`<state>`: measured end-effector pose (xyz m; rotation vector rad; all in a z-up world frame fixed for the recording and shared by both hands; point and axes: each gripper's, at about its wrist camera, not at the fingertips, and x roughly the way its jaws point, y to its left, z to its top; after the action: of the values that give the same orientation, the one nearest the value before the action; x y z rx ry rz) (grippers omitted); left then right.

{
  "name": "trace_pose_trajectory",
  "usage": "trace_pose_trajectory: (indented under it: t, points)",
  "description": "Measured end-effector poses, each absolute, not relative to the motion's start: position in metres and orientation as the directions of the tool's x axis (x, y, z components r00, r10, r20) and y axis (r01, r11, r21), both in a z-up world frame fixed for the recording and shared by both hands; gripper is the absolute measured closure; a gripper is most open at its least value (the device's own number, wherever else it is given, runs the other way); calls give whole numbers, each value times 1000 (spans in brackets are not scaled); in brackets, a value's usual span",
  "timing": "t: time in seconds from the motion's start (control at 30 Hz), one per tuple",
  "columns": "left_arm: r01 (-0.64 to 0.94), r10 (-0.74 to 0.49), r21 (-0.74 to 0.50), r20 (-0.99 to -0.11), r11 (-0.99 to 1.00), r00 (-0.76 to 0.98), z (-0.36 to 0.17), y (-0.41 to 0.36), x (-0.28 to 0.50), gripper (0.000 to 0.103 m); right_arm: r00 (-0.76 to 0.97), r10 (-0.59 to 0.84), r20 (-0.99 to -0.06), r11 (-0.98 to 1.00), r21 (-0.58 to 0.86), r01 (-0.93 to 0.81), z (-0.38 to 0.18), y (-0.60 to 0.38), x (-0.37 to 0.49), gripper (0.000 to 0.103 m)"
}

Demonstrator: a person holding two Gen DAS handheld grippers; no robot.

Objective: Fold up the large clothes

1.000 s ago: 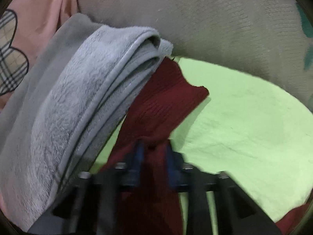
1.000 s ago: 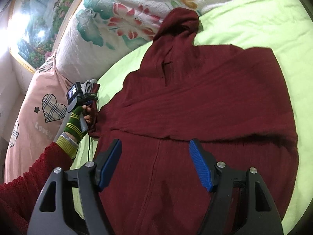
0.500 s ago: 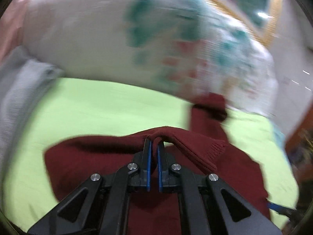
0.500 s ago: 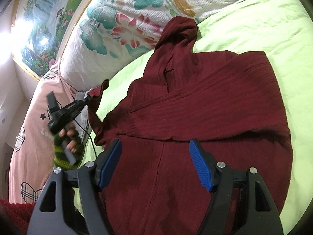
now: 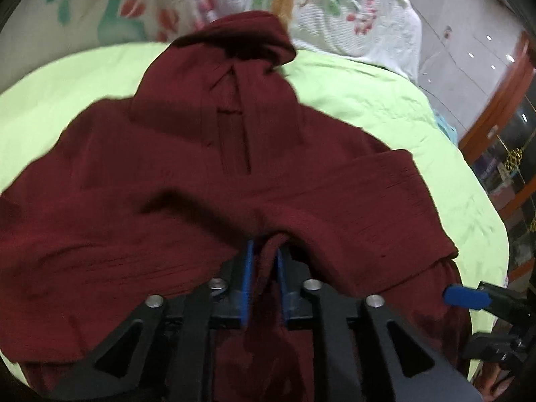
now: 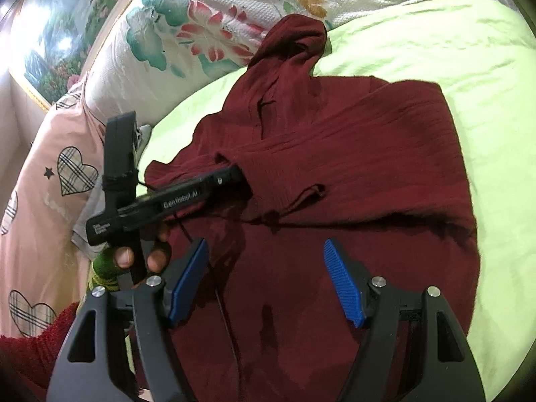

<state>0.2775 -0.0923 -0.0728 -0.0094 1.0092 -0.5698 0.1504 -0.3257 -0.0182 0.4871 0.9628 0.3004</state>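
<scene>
A dark red hooded sweater (image 5: 134, 201) lies flat on the green sheet, with its hood (image 6: 294, 40) toward the pillows. My left gripper (image 5: 264, 261) is over the chest and its jaws are opening. A fold of the sleeve (image 5: 269, 251) lies loosely between the blue pads, with a gap on the left. In the right wrist view a hand holds the left gripper (image 6: 239, 176) by the sleeve end. My right gripper (image 6: 264, 274) hangs open over the sweater's lower body (image 6: 301, 301) with nothing between its fingers. One of its blue pads (image 5: 465, 296) shows at the right of the left wrist view.
A green sheet (image 6: 485, 67) covers the bed. A floral pillow (image 6: 207, 26) lies behind the hood. A pink pillow with plaid hearts (image 6: 43, 167) and a grey blanket edge (image 6: 144, 134) sit at the left. Wooden furniture (image 5: 502, 100) stands beyond the bed's right edge.
My left gripper swung from beside the grey blanket to over the sweater's chest, carrying the sleeve across. Its pads have parted slightly. The right gripper stayed still and open.
</scene>
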Motion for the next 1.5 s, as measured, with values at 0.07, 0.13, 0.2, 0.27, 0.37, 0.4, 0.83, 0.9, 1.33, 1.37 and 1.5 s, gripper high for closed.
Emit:
trace_pose_trajectory:
  t: [0.07, 0.13, 0.2, 0.27, 0.37, 0.4, 0.83, 0.9, 1.33, 1.37, 1.5]
  points:
    - [421, -441, -262, -796, 869, 415, -72, -94, 278, 56, 551, 443, -708, 862, 505, -44, -16, -326, 153, 31]
    - [401, -429, -254, -787, 880, 443, -65, -80, 271, 49, 556, 431, -710, 874, 483, -61, -14, -323, 157, 31]
    - [392, -424, -250, -779, 885, 461, -58, -68, 259, 48, 559, 416, -717, 888, 452, -82, -12, -317, 162, 31]
    - [372, -411, -244, -772, 896, 484, -53, -52, 243, 45, 557, 412, -722, 898, 425, -114, -11, -309, 166, 31]
    - [317, -364, -219, -767, 923, 529, -46, -23, 226, 44, 544, 400, -737, 913, 371, -169, -15, -295, 173, 31]
    - [291, -343, -211, -766, 933, 544, -45, -11, 219, 44, 535, 391, -749, 920, 336, -203, -17, -286, 176, 31]
    - [-40, -18, -52, -802, 998, 596, -66, 101, 205, 42, 503, 210, -839, 968, 106, -227, -48, -264, 225, 100]
    - [-49, -13, -51, -806, 997, 592, -69, 104, 211, 42, 484, 389, -784, 921, 340, -190, -33, -289, 225, 100]
    - [-150, -4, -107, -826, 983, 564, -86, 133, 243, 41, 588, 499, -637, 684, 705, 184, -51, -434, 224, 100]
    - [-149, -4, -106, -825, 983, 565, -86, 133, 243, 41, 593, 494, -635, 686, 704, 182, -52, -436, 227, 100]
    - [-154, 2, -99, -834, 983, 552, -87, 134, 246, 40, 580, 386, -717, 784, 587, 204, -48, -428, 239, 99]
